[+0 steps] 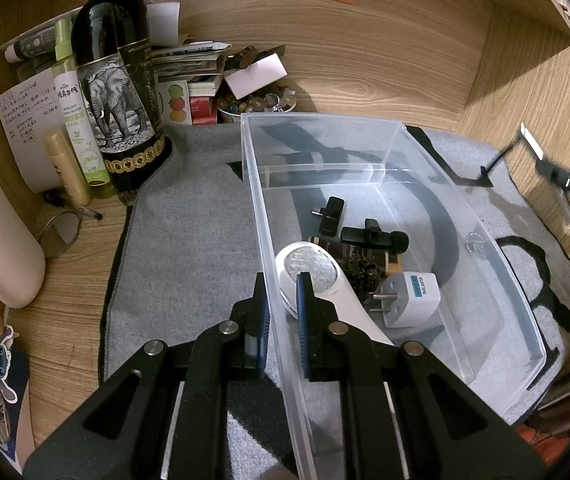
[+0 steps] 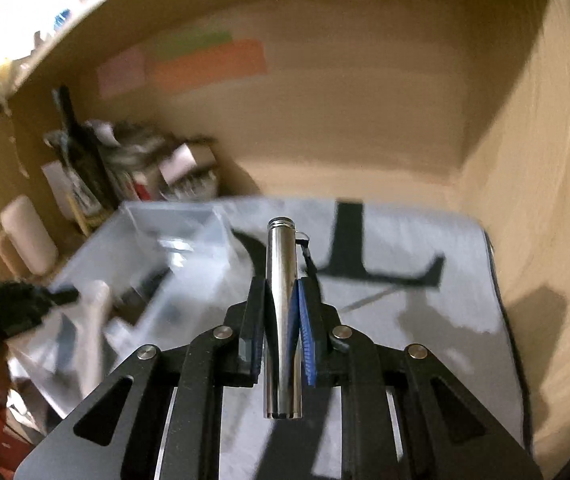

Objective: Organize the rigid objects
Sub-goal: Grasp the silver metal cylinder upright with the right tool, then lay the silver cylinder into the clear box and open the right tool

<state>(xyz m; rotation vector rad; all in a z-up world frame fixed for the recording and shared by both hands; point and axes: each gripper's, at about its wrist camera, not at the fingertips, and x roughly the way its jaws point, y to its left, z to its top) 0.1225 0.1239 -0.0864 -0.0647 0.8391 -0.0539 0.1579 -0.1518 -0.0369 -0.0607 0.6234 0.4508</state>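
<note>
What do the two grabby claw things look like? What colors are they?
Both look alike. The left gripper and right gripper are matte black frames with slanted slot-shaped cutouts and round silver rivets at the joints. Each has two flat fingers lined with ribbed blue pads. No cables, markings or sleeves show.

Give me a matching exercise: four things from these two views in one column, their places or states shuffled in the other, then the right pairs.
Things:
1. metal cylinder
2. white plug adapter
3. wine bottle
4. clear bin

Places or states:
A. standing upright at the mat's corner
B. clamped in the right gripper
C. its side wall between the left gripper's fingers
D. lying inside the bin

Pairs: 1-B, 2-D, 3-A, 4-C
</note>
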